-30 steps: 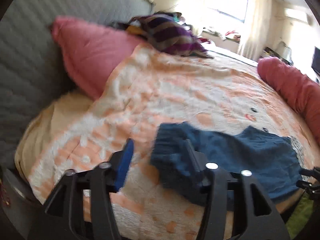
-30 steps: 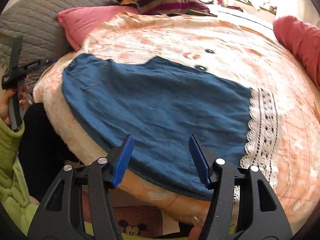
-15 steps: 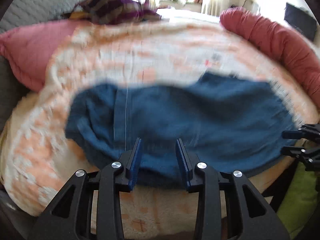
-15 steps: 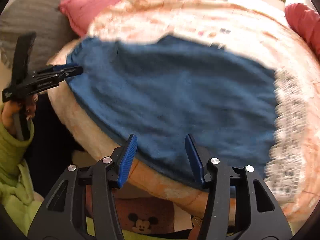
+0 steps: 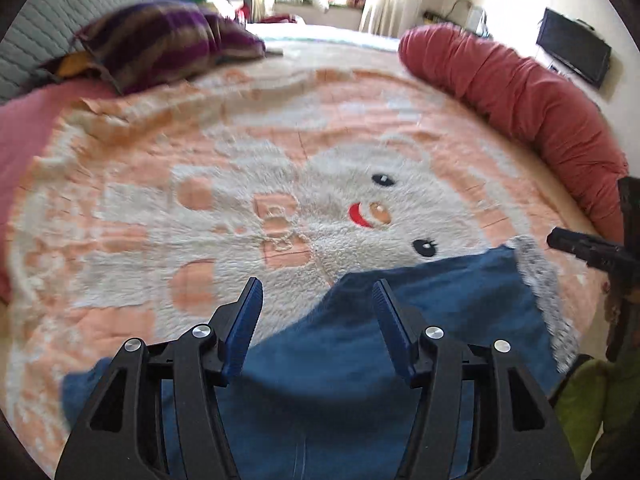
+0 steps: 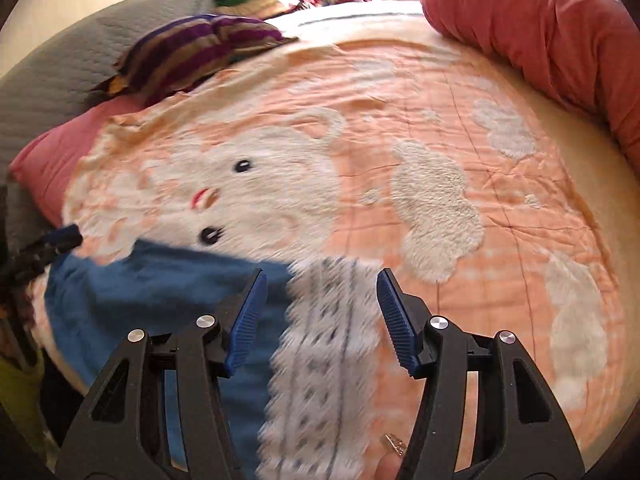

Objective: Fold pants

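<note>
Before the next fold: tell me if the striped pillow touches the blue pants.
Apart. The right wrist view shows the striped pillow far from the blue pants, with bare blanket between.

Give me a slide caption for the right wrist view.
Right gripper, jaws opening, above the lace hem of blue pants on a bear blanket.

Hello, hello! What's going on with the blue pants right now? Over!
Left hand-held gripper and right hand-held gripper both opening, nothing pinched. Blue pants flat on the bear blanket, lace hem under the right one. Nothing in the way.
</note>
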### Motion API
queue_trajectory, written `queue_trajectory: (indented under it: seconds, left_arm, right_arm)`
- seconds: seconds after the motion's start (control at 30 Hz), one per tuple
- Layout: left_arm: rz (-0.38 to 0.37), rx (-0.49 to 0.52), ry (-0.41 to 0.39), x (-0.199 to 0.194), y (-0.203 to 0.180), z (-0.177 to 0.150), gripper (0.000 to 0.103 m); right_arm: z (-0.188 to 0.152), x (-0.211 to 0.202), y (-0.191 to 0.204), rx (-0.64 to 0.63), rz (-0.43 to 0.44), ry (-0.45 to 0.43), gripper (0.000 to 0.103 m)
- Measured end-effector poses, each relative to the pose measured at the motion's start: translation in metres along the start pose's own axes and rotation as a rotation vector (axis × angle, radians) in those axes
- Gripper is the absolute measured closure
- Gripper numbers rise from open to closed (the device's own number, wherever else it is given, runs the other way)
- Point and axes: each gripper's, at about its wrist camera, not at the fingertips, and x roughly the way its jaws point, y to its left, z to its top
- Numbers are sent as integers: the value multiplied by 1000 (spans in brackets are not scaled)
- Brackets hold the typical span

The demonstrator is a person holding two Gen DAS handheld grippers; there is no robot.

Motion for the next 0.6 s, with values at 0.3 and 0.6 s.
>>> queue_trajectory:
  seconds: [0.3,0.6]
  left_arm:
    - [-64,-50,131,72,12,-5,47]
    - [-118,6,119,75,-16,-18,96]
  right_arm:
    - [-4,56,-27,73,22,103,53]
    - [-16,59,-31,48,110,86,80]
